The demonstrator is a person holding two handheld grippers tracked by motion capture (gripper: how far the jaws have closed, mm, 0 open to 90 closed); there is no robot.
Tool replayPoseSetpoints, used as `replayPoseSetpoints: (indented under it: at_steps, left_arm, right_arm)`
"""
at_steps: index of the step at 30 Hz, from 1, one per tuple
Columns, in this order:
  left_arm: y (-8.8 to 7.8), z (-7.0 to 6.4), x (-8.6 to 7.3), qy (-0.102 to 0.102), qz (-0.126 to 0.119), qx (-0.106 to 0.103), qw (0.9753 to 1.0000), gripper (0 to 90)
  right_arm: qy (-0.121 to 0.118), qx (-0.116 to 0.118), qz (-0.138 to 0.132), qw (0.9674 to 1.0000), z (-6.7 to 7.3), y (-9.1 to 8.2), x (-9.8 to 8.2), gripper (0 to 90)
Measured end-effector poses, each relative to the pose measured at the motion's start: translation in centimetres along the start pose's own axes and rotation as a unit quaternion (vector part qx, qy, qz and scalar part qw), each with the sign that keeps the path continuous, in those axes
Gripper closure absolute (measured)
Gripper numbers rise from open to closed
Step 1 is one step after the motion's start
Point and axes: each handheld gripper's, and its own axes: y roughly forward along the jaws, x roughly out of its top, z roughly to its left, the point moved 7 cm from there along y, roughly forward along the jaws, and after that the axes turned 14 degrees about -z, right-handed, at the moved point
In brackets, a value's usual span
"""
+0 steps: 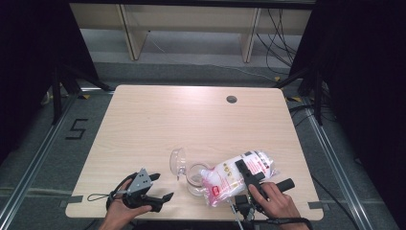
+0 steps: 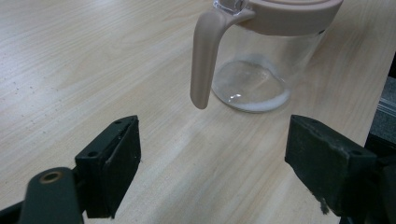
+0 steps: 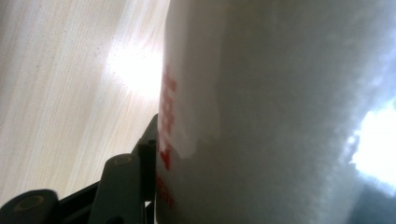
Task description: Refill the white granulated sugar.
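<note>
One thin white layer already in glass jar (image 2: 254, 70) near table (image 1: 158, 115) front edge | bag (image 1: 237, 176) tipped over jar mouth, clamped in right gripper (image 1: 249, 175) | left gripper (image 1: 155, 189) wide, empty | pouring mostly left

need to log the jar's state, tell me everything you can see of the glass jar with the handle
The glass jar stands upright near the table's front edge. Its body is clear glass, with a thin layer of white powder ringing the bottom. A beige, plastic-looking collar rings the top, and a curved beige handle hangs from it, free at its lower end. A clear domed lid is tipped open behind it. The white and pink bag, clamped in the right gripper, leans over its mouth. The open left gripper stays clear of it.
</note>
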Motion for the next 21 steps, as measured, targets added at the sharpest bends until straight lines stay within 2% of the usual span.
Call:
replayPoseSetpoints:
  at_steps: [1,8,9,14,16,20,21]
  left_arm:
    - [0.0,0.01,0.0,0.001,0.0,0.002,1.0,18.1]
    - [0.02,-0.03,-0.01,0.0,-0.001,0.0,1.0,18.0]
    - [0.0,-0.12,-0.02,-0.007,-0.001,0.003,1.0,18.0]
    - [0.05,-0.16,-0.03,-0.009,-0.003,0.002,1.0,18.0]
    - [0.04,-0.14,-0.05,-0.008,-0.002,0.002,1.0,18.0]
    - [0.0,-0.18,-0.03,-0.01,-0.001,0.003,0.9999,18.0]
    - [0.05,-0.27,-0.01,-0.016,-0.004,0.005,0.9999,18.0]
  right_arm:
    - [0.008,0.001,0.004,1.0,0.18,-0.08,-0.05,48.8]
    - [0.005,0.003,0.002,1.0,0.12,-0.09,-0.03,48.9]
    - [0.002,0.001,0.001,1.0,0.08,-0.1,-0.02,48.9]
    - [-0.009,0.0,-0.001,1.0,-0.15,-0.09,0.03,48.9]
    - [0.006,0.002,0.008,0.9999,0.17,-0.26,-0.07,49.0]
    - [0.002,0.004,0.007,1.0,0.08,-0.25,-0.05,49.0]
    - [0.003,0.004,0.007,1.0,0.1,-0.27,-0.06,49.0]
